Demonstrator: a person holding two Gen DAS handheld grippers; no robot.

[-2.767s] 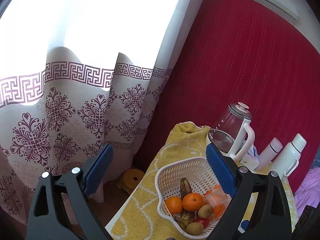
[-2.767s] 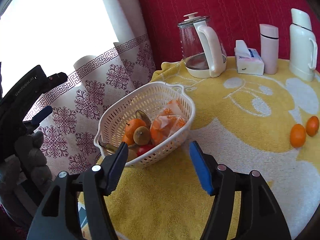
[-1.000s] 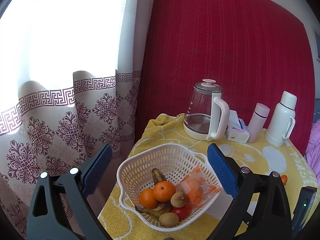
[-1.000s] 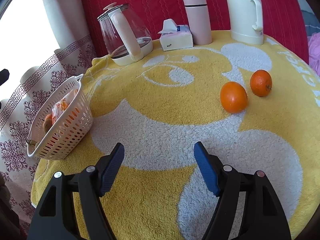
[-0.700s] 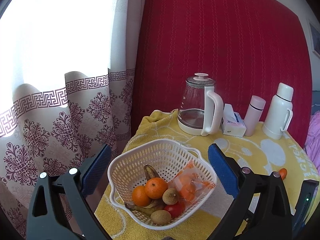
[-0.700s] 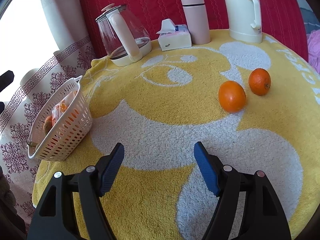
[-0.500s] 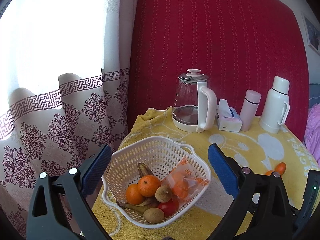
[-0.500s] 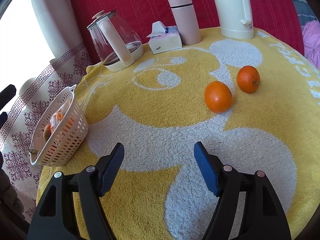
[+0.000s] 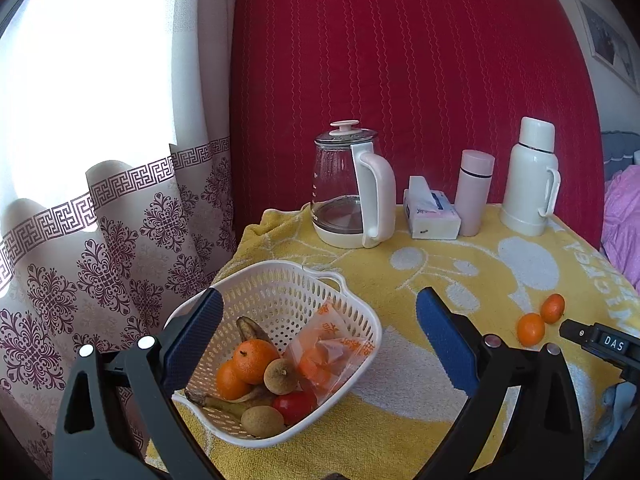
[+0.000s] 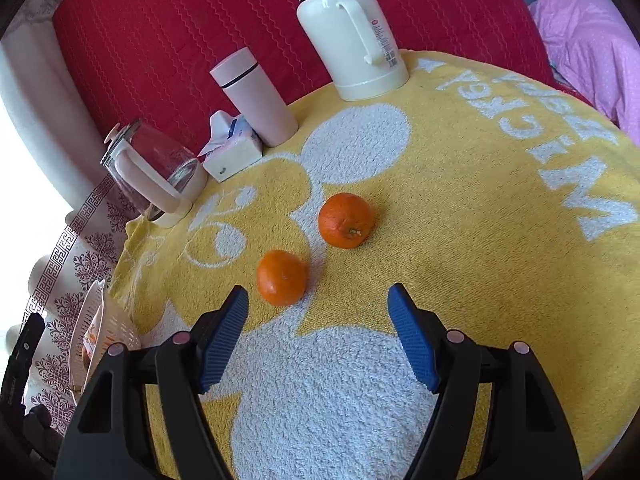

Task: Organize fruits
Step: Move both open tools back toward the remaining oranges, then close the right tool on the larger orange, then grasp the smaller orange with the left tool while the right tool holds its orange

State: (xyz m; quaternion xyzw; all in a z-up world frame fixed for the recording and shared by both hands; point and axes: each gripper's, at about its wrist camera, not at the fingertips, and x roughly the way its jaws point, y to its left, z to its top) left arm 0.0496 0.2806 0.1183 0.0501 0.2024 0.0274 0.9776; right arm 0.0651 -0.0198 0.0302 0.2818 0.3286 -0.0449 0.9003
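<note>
1. Yellow towelling with a white cartoon pattern covers the table [image 10: 500, 280], and two loose oranges lie on it well apart from the basket.
2. The near orange [image 10: 282, 278] sits just ahead of the right gripper [image 10: 318, 336], closer to its left finger; the far orange [image 10: 346, 220] lies just beyond it, the two near each other but not touching.
3. The right gripper's blue-padded fingers stand wide apart, holding nothing, above the towel.
4. The left gripper [image 9: 316, 344] hangs over the white basket [image 9: 352, 304] at the table's left edge, its fingers also spread wide and empty.
5. Inside the basket lie two oranges [image 9: 256, 360], a darkened banana [image 9: 250, 328], two brown round fruits [image 9: 280, 376], a red fruit [image 9: 294, 406] and a clear packet with orange print [image 9: 328, 348].
6. Along the red backdrop stand a glass kettle [image 9: 348, 196], a tissue pack [image 9: 430, 216], a pink flask [image 9: 474, 192] and a white thermos [image 9: 528, 176].
</note>
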